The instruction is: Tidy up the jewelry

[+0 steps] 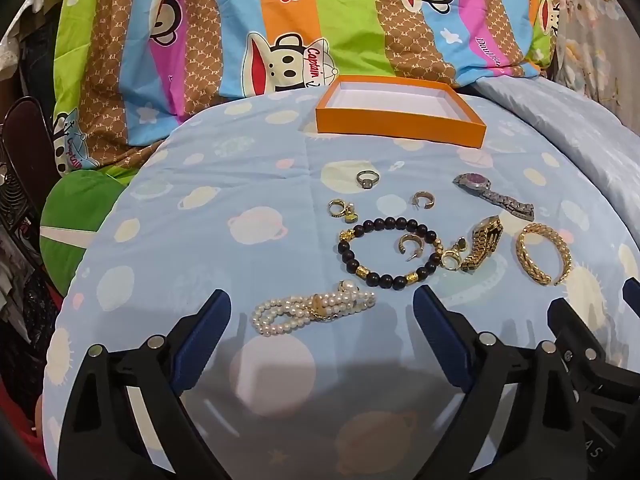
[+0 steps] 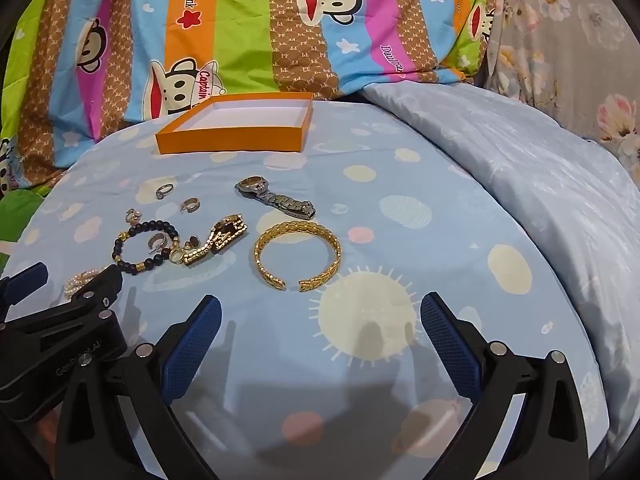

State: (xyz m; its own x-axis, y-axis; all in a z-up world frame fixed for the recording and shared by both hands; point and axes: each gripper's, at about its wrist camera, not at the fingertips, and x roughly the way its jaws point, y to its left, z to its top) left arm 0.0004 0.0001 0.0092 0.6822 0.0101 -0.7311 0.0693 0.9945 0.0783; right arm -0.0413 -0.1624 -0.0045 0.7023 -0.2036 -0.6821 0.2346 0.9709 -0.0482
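Left wrist view: the left gripper (image 1: 322, 310), jaws spread and empty, hovers over a pearl bracelet (image 1: 314, 310) on the bed (image 1: 180, 240); a dark bead bracelet (image 1: 352, 258), gold watch (image 1: 482, 244) and gold bangle (image 1: 542, 254) lie right of it, an orange box (image 1: 400, 126) far behind. Right wrist view: the right gripper (image 2: 320, 316), jaws likewise spread and empty, sits just near of the gold bangle (image 2: 298, 254); a silver watch (image 2: 276, 197) lies beyond, the orange box (image 2: 236, 136) far left.
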